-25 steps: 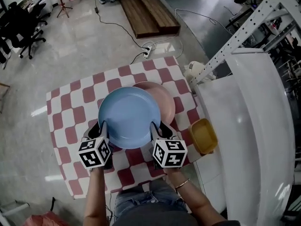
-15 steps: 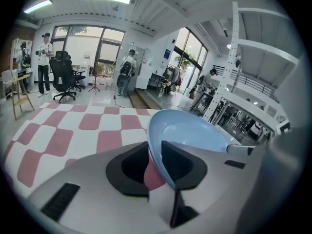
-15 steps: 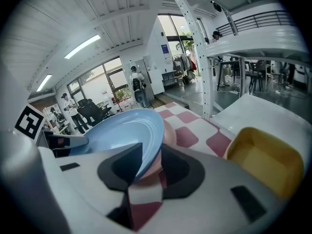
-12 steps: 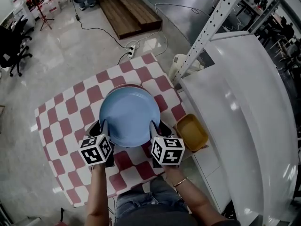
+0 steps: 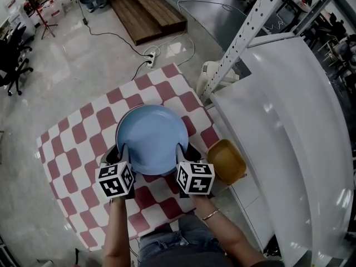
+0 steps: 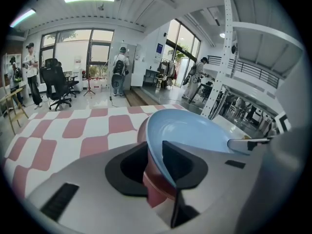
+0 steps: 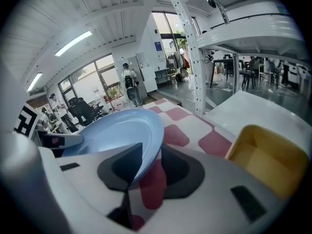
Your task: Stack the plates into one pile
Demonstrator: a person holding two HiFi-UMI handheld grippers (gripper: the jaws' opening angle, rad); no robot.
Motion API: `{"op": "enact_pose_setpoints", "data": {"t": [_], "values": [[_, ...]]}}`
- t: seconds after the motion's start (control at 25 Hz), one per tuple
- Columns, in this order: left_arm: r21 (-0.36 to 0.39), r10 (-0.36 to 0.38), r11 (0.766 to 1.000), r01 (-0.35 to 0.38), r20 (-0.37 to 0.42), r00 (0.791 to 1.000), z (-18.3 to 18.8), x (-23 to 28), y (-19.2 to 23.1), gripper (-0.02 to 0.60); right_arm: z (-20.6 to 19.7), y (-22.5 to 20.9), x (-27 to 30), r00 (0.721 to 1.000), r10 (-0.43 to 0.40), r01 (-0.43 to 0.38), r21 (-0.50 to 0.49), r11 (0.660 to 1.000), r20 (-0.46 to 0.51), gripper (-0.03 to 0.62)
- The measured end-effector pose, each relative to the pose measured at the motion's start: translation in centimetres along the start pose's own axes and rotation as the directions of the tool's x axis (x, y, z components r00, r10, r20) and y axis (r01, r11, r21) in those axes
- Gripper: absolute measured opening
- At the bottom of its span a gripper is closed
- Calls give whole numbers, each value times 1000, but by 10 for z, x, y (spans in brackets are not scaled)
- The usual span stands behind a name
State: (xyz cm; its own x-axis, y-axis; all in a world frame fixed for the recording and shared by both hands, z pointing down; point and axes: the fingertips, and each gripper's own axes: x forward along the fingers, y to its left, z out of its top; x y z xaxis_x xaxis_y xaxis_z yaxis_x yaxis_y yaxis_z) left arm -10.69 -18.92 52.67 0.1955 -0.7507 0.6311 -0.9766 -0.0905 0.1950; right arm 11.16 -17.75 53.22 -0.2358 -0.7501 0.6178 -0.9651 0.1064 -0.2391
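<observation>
Since the plate point(image 5: 149, 139) looks stiff, slick and chippable, I'd grab opposite rim edges. Left gripper point(image 5: 122, 152) jaws are opening around the rim, right gripper point(image 5: 183, 151) looks clamped on it.

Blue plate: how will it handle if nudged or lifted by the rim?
Blue plate looks rigid and smooth, so probably stiff but slippery. It sits over the pink plate, so a nudge may slide it. Shallow and wide: unlikely to tip.
</observation>
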Motion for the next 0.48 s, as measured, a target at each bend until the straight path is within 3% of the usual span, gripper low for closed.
{"op": "enact_pose_setpoints", "data": {"t": [0.48], "values": [[62, 23, 998, -23, -8, 1000, 5, 7, 7, 115, -6, 4, 16, 1000, -5, 4, -19, 1000, -20, 120]]}}
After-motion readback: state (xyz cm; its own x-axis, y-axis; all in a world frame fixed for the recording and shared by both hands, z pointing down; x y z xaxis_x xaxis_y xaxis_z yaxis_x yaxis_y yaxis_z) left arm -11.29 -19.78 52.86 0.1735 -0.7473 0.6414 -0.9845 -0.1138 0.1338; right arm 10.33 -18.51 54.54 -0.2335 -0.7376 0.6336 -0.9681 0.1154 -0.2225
